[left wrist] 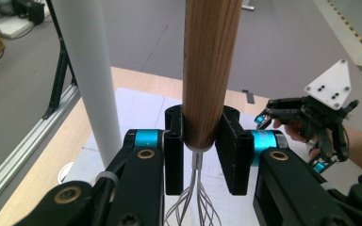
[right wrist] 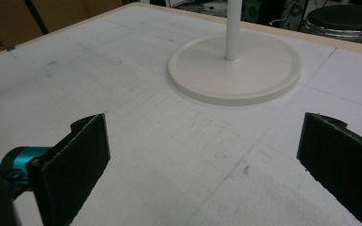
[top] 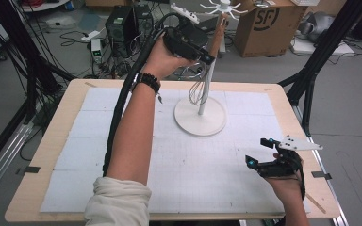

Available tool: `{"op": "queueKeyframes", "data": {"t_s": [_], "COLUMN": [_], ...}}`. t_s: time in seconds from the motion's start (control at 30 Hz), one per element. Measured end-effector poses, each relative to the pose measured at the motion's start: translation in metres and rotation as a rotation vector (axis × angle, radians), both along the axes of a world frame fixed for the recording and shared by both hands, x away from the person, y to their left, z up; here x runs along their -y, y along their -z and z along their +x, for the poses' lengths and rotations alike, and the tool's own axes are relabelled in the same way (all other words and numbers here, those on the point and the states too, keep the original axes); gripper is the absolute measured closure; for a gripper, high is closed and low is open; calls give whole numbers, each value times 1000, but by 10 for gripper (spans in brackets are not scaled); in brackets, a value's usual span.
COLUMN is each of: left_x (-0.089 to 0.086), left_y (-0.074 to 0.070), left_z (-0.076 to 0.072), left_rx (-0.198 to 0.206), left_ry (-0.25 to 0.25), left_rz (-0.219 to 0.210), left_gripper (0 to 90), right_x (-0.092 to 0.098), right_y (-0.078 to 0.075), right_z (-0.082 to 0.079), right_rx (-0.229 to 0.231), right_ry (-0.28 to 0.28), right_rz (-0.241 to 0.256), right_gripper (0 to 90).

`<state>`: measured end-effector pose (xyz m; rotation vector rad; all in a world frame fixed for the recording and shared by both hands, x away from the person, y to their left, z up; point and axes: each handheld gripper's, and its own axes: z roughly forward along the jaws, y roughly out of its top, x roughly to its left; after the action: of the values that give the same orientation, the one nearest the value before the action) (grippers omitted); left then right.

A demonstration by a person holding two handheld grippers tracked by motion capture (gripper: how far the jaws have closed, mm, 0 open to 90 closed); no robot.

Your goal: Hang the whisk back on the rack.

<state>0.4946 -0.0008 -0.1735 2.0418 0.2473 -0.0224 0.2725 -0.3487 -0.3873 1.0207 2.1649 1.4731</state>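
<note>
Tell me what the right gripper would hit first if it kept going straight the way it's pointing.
Probably the white stand's round base. The right gripper, jaws open, points low across the bare mat toward it, with nothing between. Depth is unclear, so it could graze the mat first.

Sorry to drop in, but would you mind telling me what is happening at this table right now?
A person works with two tools. The left hand-held gripper is shut on the wooden handle of a whisk, held up beside the pole of a white stand with hooks on top; the whisk's wires hang below the jaws. The right hand-held gripper is open and holds nothing, low over the white mat near the table's right edge.
</note>
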Motion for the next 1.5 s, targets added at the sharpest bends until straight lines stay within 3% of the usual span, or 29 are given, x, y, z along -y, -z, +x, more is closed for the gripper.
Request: {"op": "queueKeyframes", "data": {"t_s": [0.13,0.3,0.4,0.47,0.53,0.6,0.63,0.8,0.87,1.1,1.4,1.5], "left_x": [4,6,4,-1,-6,-11,-15,-32,-39,-57,-76,-83], "left_y": [-2,1,4,5,8,10,13,21,22,27,45,49], "left_z": [4,8,7,6,4,3,0,-7,-13,-33,-57,-63], "left_rx": [-2,-9,-15,-16,-40,-35,-41,-35,-30,-7,-16,-14], "left_ry": [-17,-28,-46,-47,-51,-57,-64,-78,-75,-65,-50,-49], "left_rz": [27,18,5,-5,9,17,2,26,11,22,1,17], "left_gripper": [737,725,614,596,554,512,492,426,404,321,281,265], "right_x": [1,1,1,1,0,-1,-1,-4,-4,-4,-9,-10], "right_y": [0,0,0,0,0,0,0,0,0,0,0,0], "right_z": [0,0,0,0,0,-1,-1,-1,-1,-1,-1,-1], "right_rx": [-1,-3,-1,-3,0,1,-4,0,-2,0,4,2], "right_ry": [3,4,4,3,2,0,0,-5,-7,-2,-15,-15], "right_rz": [1,-1,-1,-2,-4,-6,-7,-13,-17,-24,-32,-29], "right_gripper": [17,17,17,17,17,17,17,17,17,17,18,17]}}
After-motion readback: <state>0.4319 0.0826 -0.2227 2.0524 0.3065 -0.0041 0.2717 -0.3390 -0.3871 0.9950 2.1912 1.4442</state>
